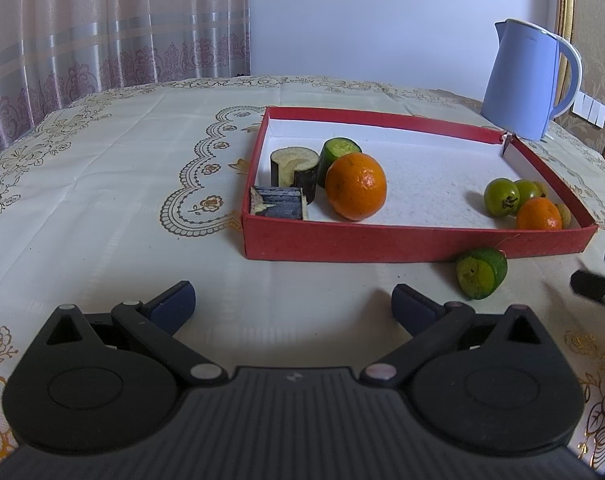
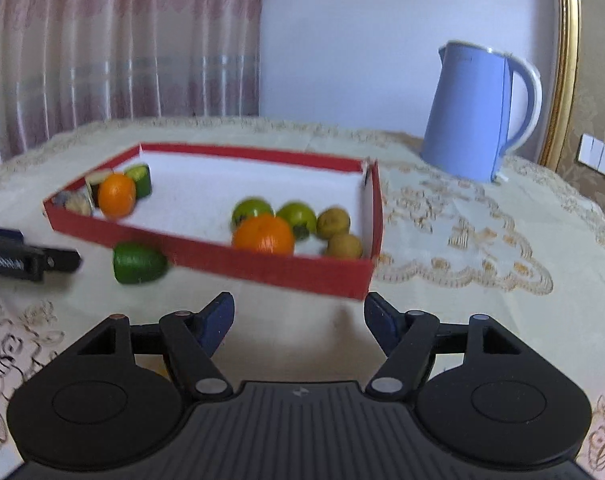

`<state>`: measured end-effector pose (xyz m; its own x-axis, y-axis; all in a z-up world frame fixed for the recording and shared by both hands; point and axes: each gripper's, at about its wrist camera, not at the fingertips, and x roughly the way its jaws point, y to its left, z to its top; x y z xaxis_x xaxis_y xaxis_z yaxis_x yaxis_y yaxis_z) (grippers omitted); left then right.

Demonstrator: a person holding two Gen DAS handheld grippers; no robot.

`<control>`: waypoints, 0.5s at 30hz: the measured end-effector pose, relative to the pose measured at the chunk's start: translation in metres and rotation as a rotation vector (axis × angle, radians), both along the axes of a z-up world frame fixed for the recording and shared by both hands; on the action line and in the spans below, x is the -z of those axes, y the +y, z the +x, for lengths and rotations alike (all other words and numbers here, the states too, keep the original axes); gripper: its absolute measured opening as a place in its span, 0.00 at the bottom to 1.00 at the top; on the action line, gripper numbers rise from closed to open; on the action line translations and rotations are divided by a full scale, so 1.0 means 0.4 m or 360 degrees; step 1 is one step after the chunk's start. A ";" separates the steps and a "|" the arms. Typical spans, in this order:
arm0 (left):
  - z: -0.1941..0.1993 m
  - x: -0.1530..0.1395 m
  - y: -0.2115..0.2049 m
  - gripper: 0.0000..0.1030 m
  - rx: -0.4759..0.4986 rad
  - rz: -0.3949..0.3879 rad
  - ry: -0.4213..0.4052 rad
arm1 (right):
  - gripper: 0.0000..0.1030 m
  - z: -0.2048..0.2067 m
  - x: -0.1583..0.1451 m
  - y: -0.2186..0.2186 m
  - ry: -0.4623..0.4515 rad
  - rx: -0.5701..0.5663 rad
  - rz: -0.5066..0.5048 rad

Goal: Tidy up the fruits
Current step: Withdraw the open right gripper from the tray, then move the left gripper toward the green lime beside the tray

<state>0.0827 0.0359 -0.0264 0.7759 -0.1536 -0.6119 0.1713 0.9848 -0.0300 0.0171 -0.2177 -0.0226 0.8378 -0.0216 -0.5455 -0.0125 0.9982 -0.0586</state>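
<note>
1. Mostly sorted: oranges, green fruits and cut pieces already lie in the red box (image 1: 414, 242), ahead of both tools.
2. Left outside: one cut green fruit (image 1: 481, 274), dark-skinned with a pale face, just ahead-right of the left gripper (image 1: 292, 304).
3. Both empty: left gripper spread wide, right gripper (image 2: 298, 320) apart.

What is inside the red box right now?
In the red box: at its left end two cut dark-skinned pieces, a cucumber chunk and an orange; at its right end a smaller orange, two green fruits and two brownish ones, partly overlapping.
</note>
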 end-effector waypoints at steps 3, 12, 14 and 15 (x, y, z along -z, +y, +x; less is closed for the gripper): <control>0.000 0.000 0.001 1.00 0.0000 0.0001 0.0000 | 0.69 0.011 0.009 -0.008 0.0047 0.0005 0.0037; 0.000 0.001 -0.001 1.00 0.0001 0.0013 0.0001 | 0.88 0.039 0.021 -0.034 0.0123 0.0118 0.0100; 0.000 0.001 -0.003 1.00 0.0002 0.0026 0.0001 | 0.91 0.040 0.023 -0.042 0.0128 0.0106 0.0140; -0.001 0.001 -0.004 1.00 -0.0002 0.0028 0.0001 | 0.91 0.040 0.023 -0.041 0.0129 0.0106 0.0136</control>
